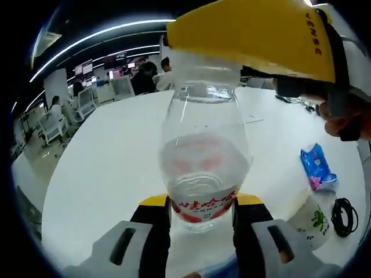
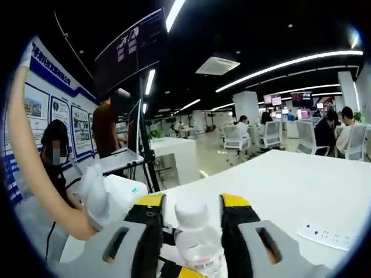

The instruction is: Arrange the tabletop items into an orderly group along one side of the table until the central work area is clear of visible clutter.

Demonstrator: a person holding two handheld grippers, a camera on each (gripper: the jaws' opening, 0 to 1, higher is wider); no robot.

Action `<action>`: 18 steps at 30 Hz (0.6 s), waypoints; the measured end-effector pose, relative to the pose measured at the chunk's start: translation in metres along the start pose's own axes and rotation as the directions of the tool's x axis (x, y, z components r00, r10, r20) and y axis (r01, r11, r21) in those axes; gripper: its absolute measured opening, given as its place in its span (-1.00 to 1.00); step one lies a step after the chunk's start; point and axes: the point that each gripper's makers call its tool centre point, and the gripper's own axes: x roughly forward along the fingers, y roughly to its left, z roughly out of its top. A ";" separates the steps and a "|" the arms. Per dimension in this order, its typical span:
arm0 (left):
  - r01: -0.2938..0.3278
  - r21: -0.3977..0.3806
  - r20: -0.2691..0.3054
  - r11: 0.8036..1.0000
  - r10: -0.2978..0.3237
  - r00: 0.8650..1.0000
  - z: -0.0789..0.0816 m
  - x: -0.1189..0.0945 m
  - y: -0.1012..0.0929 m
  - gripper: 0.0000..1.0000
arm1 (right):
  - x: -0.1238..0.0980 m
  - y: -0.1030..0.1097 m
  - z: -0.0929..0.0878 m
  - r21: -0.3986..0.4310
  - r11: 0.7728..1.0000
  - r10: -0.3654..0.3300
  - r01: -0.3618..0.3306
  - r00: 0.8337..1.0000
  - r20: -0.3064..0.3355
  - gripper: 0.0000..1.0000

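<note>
A clear plastic bottle (image 1: pixel 203 145) with a red label stands upright on the white table (image 1: pixel 104 168), part full of water. My left gripper (image 1: pixel 201 200) is shut on its base, one jaw pressed to each side. My right gripper (image 1: pixel 243 35), yellow, reaches in from the upper right at the height of the bottle's top and hides the cap. In the right gripper view the white-capped bottle top (image 2: pixel 197 237) sits between the jaws of my right gripper (image 2: pixel 192 200), with a dark gap showing beside the cap.
A blue packet (image 1: pixel 316 167), a white wrapper with green print (image 1: pixel 313 223) and a coiled black cable (image 1: pixel 345 215) lie to the right. A white power strip (image 2: pixel 324 236) rests on the table (image 2: pixel 278 179). A person's arm (image 2: pixel 35 174) is at the left. Office desks and seated people stand beyond.
</note>
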 end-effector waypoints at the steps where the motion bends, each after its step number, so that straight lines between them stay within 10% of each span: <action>1: 0.006 0.008 0.042 1.000 -0.006 0.999 0.008 -0.002 -0.001 -0.16 | 0.000 0.000 0.003 0.010 1.000 0.000 0.000 1.000 0.011 0.06; 8: 0.040 0.010 0.075 0.999 -0.041 0.996 0.023 -0.012 -0.011 0.44 | -0.004 0.009 0.009 -0.012 1.000 -0.008 0.008 1.000 0.004 0.25; 18: 0.034 0.030 0.130 0.999 -0.037 0.991 0.034 -0.037 -0.010 0.51 | -0.023 0.020 0.016 0.015 0.999 -0.029 0.029 1.000 0.004 0.23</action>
